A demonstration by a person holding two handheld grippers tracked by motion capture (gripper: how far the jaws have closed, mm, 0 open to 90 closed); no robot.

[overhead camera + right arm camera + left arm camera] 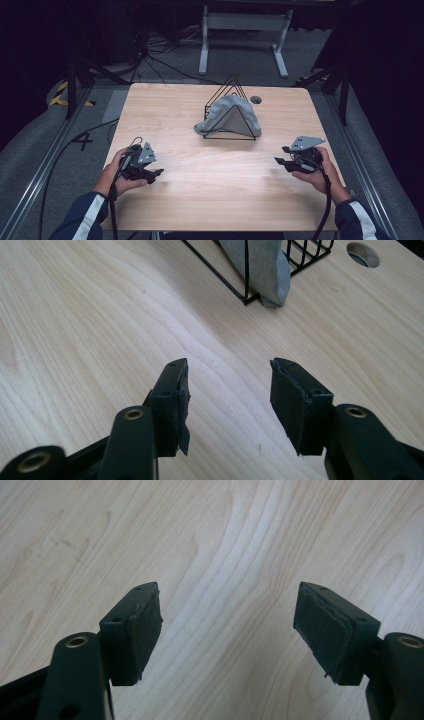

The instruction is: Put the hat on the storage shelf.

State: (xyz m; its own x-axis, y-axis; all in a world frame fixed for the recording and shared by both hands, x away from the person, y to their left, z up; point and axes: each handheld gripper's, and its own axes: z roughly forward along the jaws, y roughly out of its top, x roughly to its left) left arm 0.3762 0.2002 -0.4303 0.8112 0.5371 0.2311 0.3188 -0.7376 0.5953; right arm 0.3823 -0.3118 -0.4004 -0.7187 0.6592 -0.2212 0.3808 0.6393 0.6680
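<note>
A grey cloth [231, 114] is draped over a black wire triangular rack [229, 107] on the far middle of the wooden table [210, 190]. My left gripper [154, 174] sits low over the table's near left, held in a person's hand, jaws open with only bare wood between them [227, 625]. My right gripper [281, 156] hovers at the near right, pointing left toward the middle, jaws open and empty [229, 390]. In the right gripper view the rack's corner [245, 297] and a fold of the cloth [265, 270] lie ahead, well apart from the jaws.
A round cable hole [256, 99] is in the table just right of the rack [362, 254]. Beyond the table are a white metal stand [245, 35], floor cables and dark frame legs. Bare wood stretches between the two grippers.
</note>
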